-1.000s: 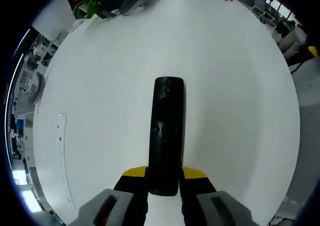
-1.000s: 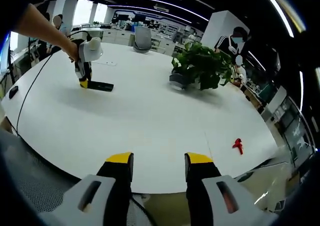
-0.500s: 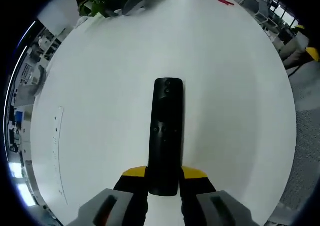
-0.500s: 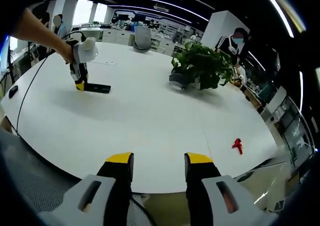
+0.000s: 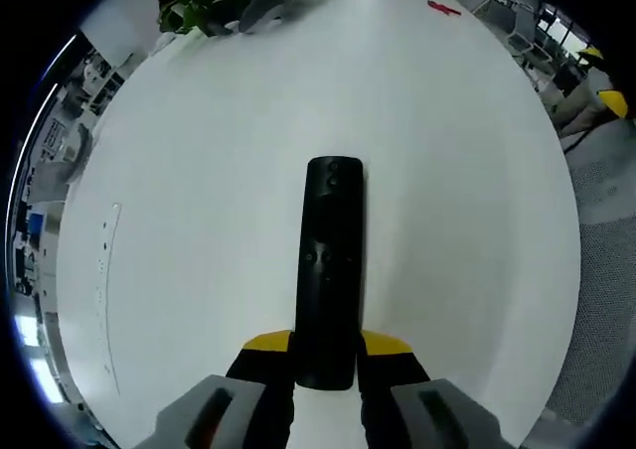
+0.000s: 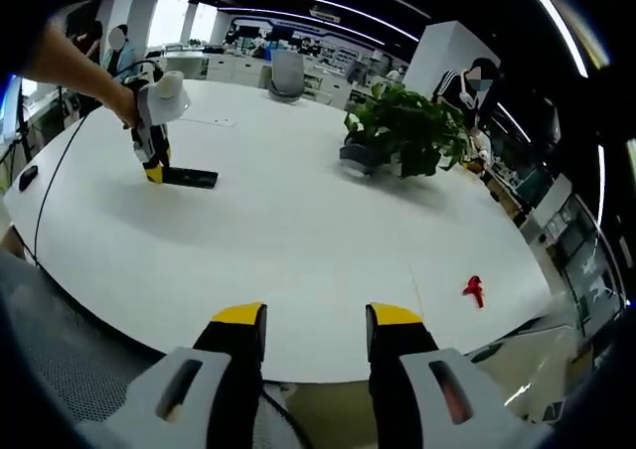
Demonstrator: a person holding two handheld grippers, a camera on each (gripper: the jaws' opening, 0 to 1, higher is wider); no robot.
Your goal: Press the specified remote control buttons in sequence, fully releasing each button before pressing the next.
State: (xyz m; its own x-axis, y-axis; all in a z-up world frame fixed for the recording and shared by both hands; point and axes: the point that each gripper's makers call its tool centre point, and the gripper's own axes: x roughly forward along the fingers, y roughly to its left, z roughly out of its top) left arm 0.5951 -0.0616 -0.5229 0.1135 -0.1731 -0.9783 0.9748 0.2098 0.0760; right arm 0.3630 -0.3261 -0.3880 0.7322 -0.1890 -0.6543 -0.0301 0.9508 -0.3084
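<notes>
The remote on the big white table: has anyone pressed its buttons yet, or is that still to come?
Done: the left gripper is shut on the near end of the black remote, which lies flat on the white table.

In hand: steadying it.

Left: all the pressing. The right gripper hangs open at the table's edge, far from the remote; whether any button was pressed cannot be told.

The remote control [image 5: 329, 270] looks like black plastic, smooth with a faint sheen; the worktop [image 5: 467, 221] is smooth, matt white with soft reflections; the left hand-held gripper [image 5: 326, 355] has yellow-tipped black jaws and grey plastic-looking housings; the floor [image 5: 603, 176] looks grey and finely textured, like carpet.
</notes>
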